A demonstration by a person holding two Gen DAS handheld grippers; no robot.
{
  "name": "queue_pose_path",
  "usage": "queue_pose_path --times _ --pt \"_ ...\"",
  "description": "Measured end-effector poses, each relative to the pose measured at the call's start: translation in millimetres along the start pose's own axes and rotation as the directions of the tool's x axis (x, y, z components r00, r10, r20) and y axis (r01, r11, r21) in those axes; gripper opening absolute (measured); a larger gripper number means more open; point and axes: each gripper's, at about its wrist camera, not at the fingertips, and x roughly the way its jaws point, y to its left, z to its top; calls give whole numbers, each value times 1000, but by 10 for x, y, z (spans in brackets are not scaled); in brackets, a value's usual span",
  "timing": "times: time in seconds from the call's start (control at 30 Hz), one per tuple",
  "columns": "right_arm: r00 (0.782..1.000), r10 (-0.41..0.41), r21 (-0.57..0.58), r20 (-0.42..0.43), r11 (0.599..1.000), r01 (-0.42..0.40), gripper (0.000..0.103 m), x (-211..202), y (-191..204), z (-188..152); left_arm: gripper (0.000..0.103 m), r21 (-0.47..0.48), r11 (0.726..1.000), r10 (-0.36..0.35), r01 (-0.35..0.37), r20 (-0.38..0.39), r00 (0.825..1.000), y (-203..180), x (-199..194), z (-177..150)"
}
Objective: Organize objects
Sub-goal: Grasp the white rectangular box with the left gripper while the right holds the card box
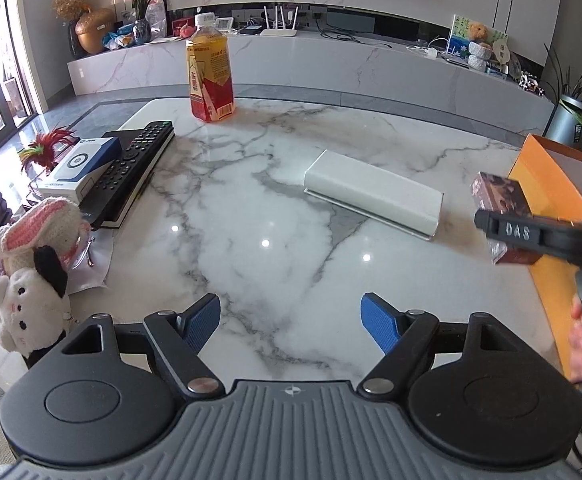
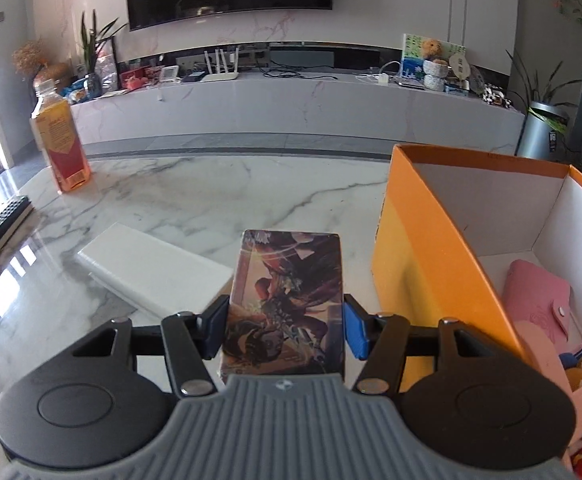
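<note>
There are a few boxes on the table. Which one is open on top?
The big orange cardboard box at the right side. Its top is open, showing white inside walls and a pink pouch. The flat white box and picture-printed card box are closed.

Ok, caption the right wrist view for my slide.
Right gripper holds a card box above the marble table, beside the orange box.

Showing white worktop [image 1: 251, 216] veined in grey; orange box [image 2: 423, 248] lined in white; card box [image 2: 287, 300] printed in dark brown and red artwork; blue fingers [image 2: 353, 332]; amber bottle [image 1: 210, 76] wearing red-and-yellow label; plain white case [image 1: 375, 196]; pink wallet [image 2: 539, 296].
</note>
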Motion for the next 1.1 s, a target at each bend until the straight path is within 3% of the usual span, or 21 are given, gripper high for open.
queue_pose_path --times 0.07,0.17,0.27,0.33,0.37,0.47,0.57,0.7,0.9,1.0,1.1 --pt "998 56 -26 -18 998 -57 60 -200 -1 -65 92 7 998 -56 56 -10 998 -34 19 126" --pt "993 110 -43 -48 993 -113 60 -485 -7 -205 92 0 984 -175 176 -83 981 -83 191 394" --pt "990 128 -25 -55 991 -129 60 -673 -38 -366 92 -160 975 -179 155 -147 973 -97 438 640" --pt "987 151 -19 -63 988 -152 60 -723 -45 -458 92 -294 942 -218 162 -169 961 -137 631 770" --pt "984 161 -21 -70 986 -163 60 -735 -42 -489 92 -350 924 -230 156 -181 956 -164 732 816" --pt "979 185 -18 -84 982 -187 60 -715 -41 -561 88 -479 878 -166 25 -255 952 -301 1094 933" --pt "979 185 -18 -84 982 -188 60 -710 -76 -557 87 -496 867 -123 -53 -315 941 -429 1384 1007" --pt "977 177 -48 -116 982 -183 60 -663 -86 -577 86 -535 841 -122 -82 -334 935 -521 1573 1078" --pt "963 176 -106 -206 974 -200 60 -563 -90 -546 85 -482 859 -14 -176 -365 931 -645 1741 1139" --pt "953 189 -110 -238 969 -220 60 -560 -138 -458 86 -487 861 -25 -149 -332 943 -655 1768 1133" --pt "943 214 -111 -253 962 -248 60 -601 -190 -302 86 -454 884 -35 -114 -307 951 -691 1797 1140"
